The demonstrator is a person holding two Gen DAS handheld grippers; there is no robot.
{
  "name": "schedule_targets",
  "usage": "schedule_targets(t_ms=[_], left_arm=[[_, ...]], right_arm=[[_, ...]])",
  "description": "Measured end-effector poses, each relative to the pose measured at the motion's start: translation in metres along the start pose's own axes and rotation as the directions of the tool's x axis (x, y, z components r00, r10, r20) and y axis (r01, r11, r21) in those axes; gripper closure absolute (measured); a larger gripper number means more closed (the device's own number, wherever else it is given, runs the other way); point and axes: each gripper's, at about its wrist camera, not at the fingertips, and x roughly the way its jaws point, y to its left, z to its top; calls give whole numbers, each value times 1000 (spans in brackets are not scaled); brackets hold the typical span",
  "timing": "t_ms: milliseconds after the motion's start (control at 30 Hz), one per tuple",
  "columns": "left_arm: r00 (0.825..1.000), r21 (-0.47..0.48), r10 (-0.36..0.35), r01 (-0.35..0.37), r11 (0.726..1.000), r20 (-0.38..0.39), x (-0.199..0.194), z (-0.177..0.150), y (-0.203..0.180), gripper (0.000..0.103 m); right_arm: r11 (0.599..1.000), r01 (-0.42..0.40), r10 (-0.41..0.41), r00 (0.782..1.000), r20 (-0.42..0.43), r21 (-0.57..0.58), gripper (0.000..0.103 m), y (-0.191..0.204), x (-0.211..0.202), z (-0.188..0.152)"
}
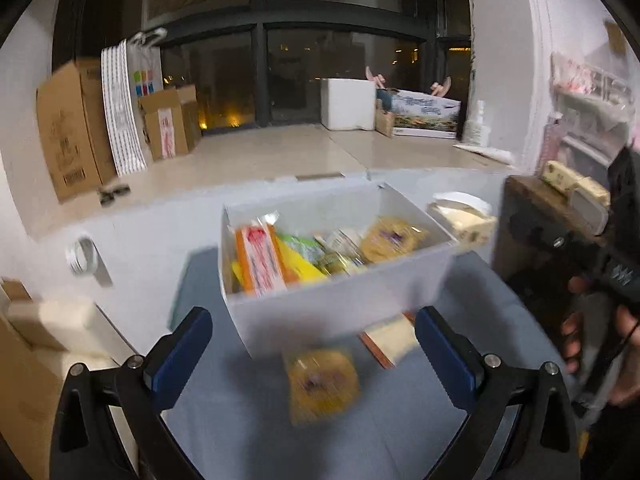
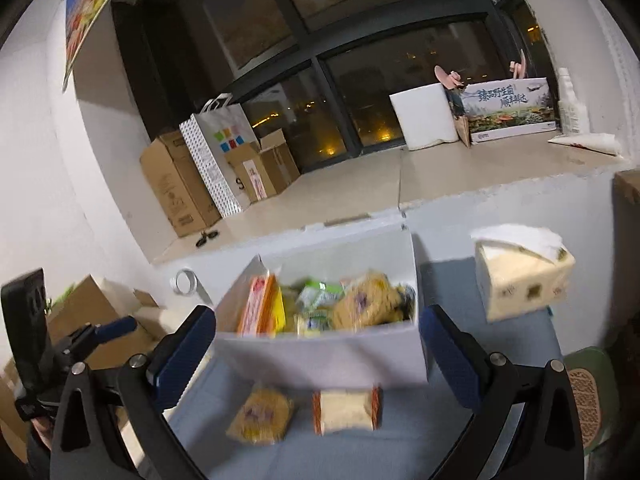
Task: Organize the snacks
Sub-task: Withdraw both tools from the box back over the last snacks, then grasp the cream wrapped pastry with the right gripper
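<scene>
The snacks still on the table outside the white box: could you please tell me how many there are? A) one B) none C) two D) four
C: in front of the white box lie just two packets, a yellow one and a pale one with orange ends, both on the table and neither between any tongs.

Looking like somebody's apartment at night: dark floor-to-ceiling windows (image 2: 320,92) showing city lights, cardboard boxes (image 2: 176,184) and a paper gift bag (image 2: 218,152) sitting on the wide tiled sill (image 2: 360,184), a tissue pack (image 2: 524,276) lying around.
</scene>
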Motion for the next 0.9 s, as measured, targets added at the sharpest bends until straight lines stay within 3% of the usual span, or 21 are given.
schedule_targets(t_ms=[167, 300, 400, 633, 900], left_arm=[[1000, -72, -29, 29, 997, 8, -29, -40, 2, 0], [993, -133, -115, 116, 984, 13, -43, -69, 5, 0], [998, -109, -70, 70, 992, 5, -48, -83, 3, 0], [999, -109, -40, 38, 993, -16, -48, -101, 6, 0], [999, -113, -20, 17, 993, -30, -39, -105, 8, 0]], right_arm=[[999, 31, -32, 997, -63, -5, 0, 5, -15, -51], [995, 99, -102, 983, -152, -33, 0, 8, 2, -82], [994, 97, -104, 965, -241, -43, 0, 11, 23, -99], [988, 111, -139, 934, -329, -105, 0, 21, 68, -104], [964, 175, -249, 857, -450, -200, 0, 19, 148, -97]])
